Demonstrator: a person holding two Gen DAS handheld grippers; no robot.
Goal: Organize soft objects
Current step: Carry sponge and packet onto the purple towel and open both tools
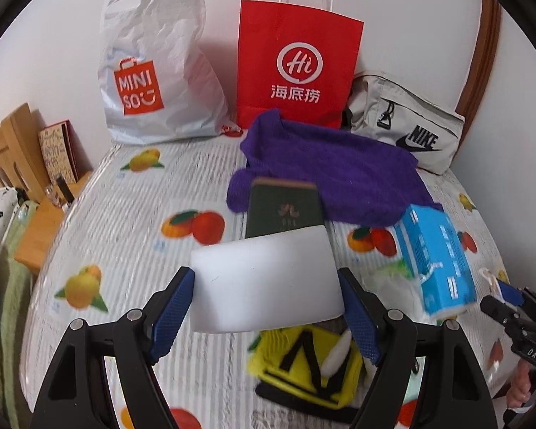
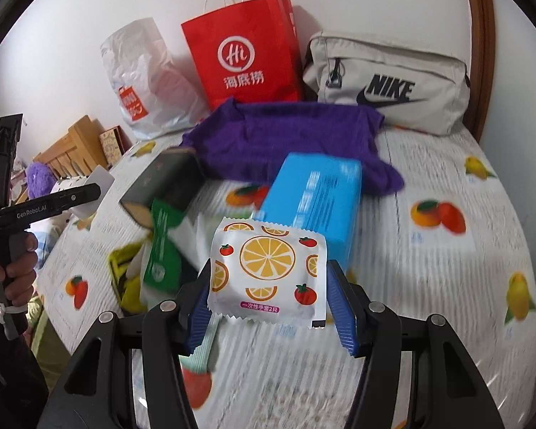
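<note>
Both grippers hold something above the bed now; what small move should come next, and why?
Probably carry the white foam block, held in the left gripper, toward the red paper bag. The right gripper already holds the orange-print packet, and both items are clear of the bed.

The right half of the bed (image 2: 446,268) lay bare, so a gripper could pass there freely. The middle was crowded: a blue tissue box (image 2: 314,196), a dark green box (image 2: 164,182), a green packet (image 2: 162,246) and a yellow-black cloth item (image 1: 303,368) lay close together. Behind them a purple garment (image 2: 286,136) spread wide. A white plastic bag (image 1: 150,64), a red paper bag (image 1: 296,68) and a beige pouch (image 2: 393,82) blocked the wall side.
</note>
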